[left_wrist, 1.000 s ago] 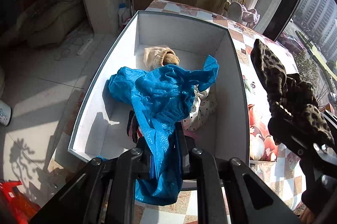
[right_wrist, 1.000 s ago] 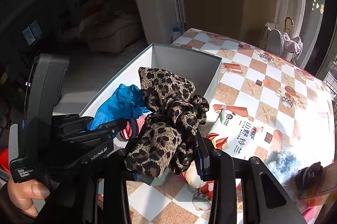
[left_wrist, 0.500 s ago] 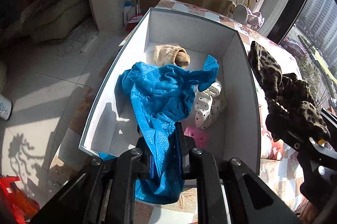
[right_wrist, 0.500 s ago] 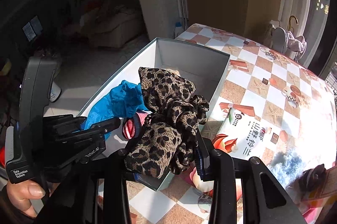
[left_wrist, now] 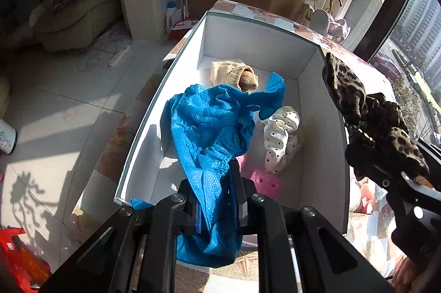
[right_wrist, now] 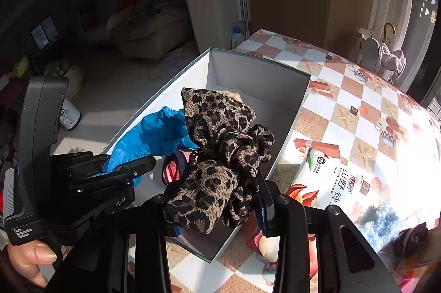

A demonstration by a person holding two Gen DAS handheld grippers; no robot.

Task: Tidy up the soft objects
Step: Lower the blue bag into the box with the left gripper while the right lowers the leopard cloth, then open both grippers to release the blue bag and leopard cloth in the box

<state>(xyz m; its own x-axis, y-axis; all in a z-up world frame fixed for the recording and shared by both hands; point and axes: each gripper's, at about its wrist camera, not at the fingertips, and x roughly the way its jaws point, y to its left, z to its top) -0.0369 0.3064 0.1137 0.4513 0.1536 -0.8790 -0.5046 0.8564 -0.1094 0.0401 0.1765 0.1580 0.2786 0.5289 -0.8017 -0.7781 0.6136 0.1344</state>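
Two grippers over white box (left_wrist: 319,111) on checkered tablecloth (right_wrist: 355,105). Left gripper (left_wrist: 215,188): jaws pinching blue mesh cloth (left_wrist: 209,124), draped from box over near rim at 6 o'clock. Right gripper (right_wrist: 217,199): jaws clamped on leopard-print scrunchie (right_wrist: 220,144), above box's 3 o'clock wall. Polka-dot scrunchie (left_wrist: 282,138) lies inside the box.

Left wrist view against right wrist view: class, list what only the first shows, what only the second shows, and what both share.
Only the left wrist view shows the box floor: a beige sock, a white polka-dot cloth and a pink item.

Only the right wrist view shows a printed packet and a fluffy blue item on the checked tablecloth, and a hand holding the left gripper's handle.

Both show the white box, the left gripper shut on the blue cloth, and the right gripper shut on the leopard-print scrunchie.
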